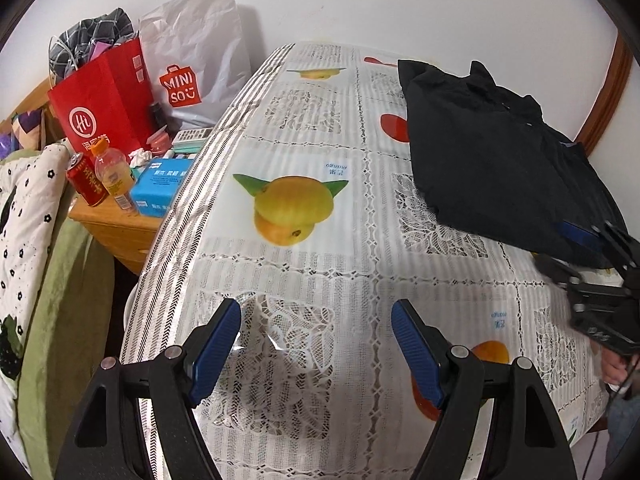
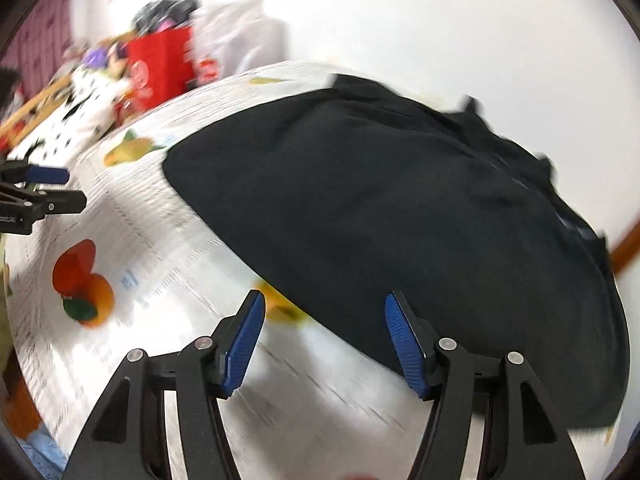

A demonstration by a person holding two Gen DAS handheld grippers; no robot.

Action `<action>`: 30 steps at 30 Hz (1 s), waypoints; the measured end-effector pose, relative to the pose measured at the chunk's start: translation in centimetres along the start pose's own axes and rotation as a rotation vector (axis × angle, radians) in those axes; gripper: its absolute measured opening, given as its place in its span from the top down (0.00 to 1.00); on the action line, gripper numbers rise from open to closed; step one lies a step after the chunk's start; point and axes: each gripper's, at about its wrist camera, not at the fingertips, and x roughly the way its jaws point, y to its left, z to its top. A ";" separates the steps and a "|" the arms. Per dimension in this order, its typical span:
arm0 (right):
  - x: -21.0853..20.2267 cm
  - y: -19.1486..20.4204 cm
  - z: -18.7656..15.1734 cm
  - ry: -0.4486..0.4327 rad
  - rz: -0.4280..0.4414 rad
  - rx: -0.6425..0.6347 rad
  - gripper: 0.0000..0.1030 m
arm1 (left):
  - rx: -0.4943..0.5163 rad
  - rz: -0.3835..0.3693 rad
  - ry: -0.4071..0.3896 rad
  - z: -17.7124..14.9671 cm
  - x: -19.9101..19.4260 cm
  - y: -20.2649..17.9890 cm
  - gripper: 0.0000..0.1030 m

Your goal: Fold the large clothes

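Left wrist view: a red paper bag [image 1: 102, 108] is seen beside the table, stuffed with checked grey fabric [image 1: 90, 38] that spills over its rim; what lies deeper in it is hidden. A white shopping bag [image 1: 196, 56] stands behind it, its contents not visible. On the wooden nightstand [image 1: 116, 224] a red can [image 1: 85, 179], an orange drink bottle [image 1: 112, 176] and a blue tissue pack [image 1: 160, 186] are crowded together.

The black garment [image 1: 492, 152] is laid folded on the far right part of the tablecloth [image 1: 304, 280], its right edge cut off by the right gripper [image 1: 580, 248], which is only partly shown here. In the right wrist view, heavily blurred, the right gripper's jaws are held apart just before the garment's near edge, and nothing appears to be pinched between them. The left gripper [image 1: 316, 344] is held wide apart and empty over bare cloth.
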 end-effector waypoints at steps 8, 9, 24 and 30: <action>2.7 4.9 4.3 -0.041 -0.027 -0.191 0.39 | -0.014 -0.016 0.003 0.3 0.5 0.5 0.26; 3.0 5.3 4.8 -0.047 -0.037 -0.209 0.39 | -0.015 -0.018 0.002 0.3 0.5 0.5 0.26; 3.3 4.9 9.3 -0.068 0.073 -0.038 0.91 | -0.015 -0.040 -0.008 0.9 0.7 -0.4 0.26; -3.3 -1.3 10.1 -0.261 0.166 0.172 0.92 | 0.010 -0.054 -0.035 1.4 -0.4 -2.6 0.26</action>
